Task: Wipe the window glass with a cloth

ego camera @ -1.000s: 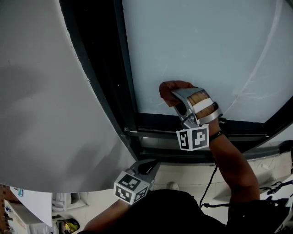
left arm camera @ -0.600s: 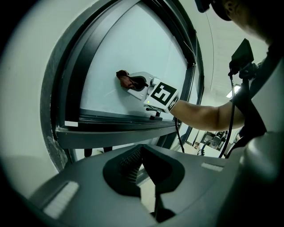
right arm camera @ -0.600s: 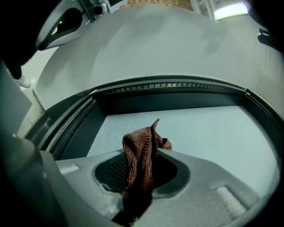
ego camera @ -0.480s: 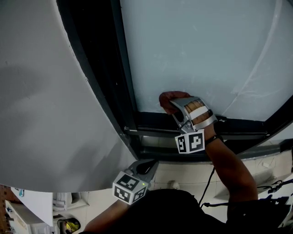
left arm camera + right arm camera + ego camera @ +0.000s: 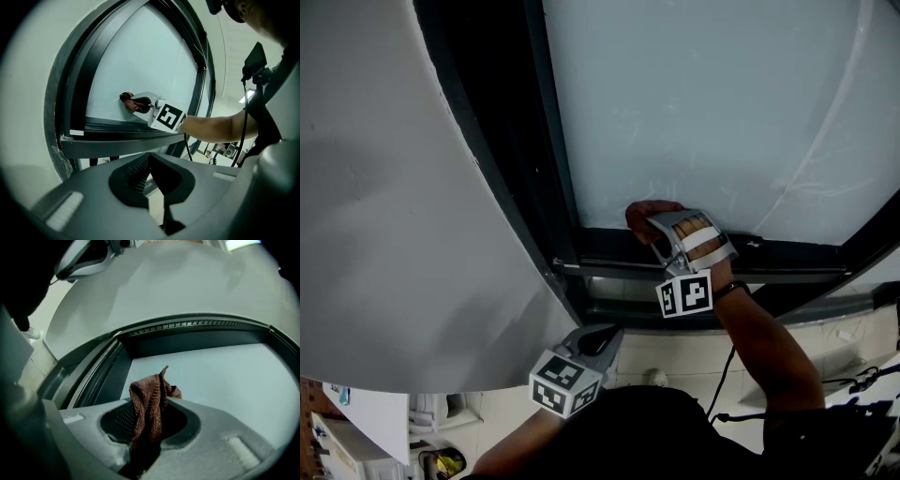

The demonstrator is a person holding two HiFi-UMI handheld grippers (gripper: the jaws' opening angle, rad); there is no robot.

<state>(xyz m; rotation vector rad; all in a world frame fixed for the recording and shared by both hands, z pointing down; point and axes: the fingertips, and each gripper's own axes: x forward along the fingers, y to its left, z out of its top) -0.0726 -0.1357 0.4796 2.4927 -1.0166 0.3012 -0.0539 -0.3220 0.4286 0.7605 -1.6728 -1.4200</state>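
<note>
The window glass (image 5: 703, 103) is a pale frosted pane in a dark frame (image 5: 553, 216). My right gripper (image 5: 649, 225) is shut on a brown cloth (image 5: 639, 212) and presses it against the pane's lower left part, just above the bottom rail. In the right gripper view the brown cloth (image 5: 149, 405) stands bunched between the jaws, with the glass (image 5: 225, 380) behind it. My left gripper (image 5: 598, 345) hangs low beneath the sill, away from the glass; its jaws are closed with nothing between them. From the left gripper view the cloth (image 5: 126, 98) shows on the glass (image 5: 140, 65).
A grey wall panel (image 5: 394, 216) fills the left of the head view. Below the sill is a tiled floor (image 5: 675, 361) with a black cable (image 5: 727, 370). The window's dark bottom rail (image 5: 694, 277) runs under the right gripper.
My right gripper has slid the cloth down the glass, from above the bottom rail to right at it. The left gripper has stayed put.
</note>
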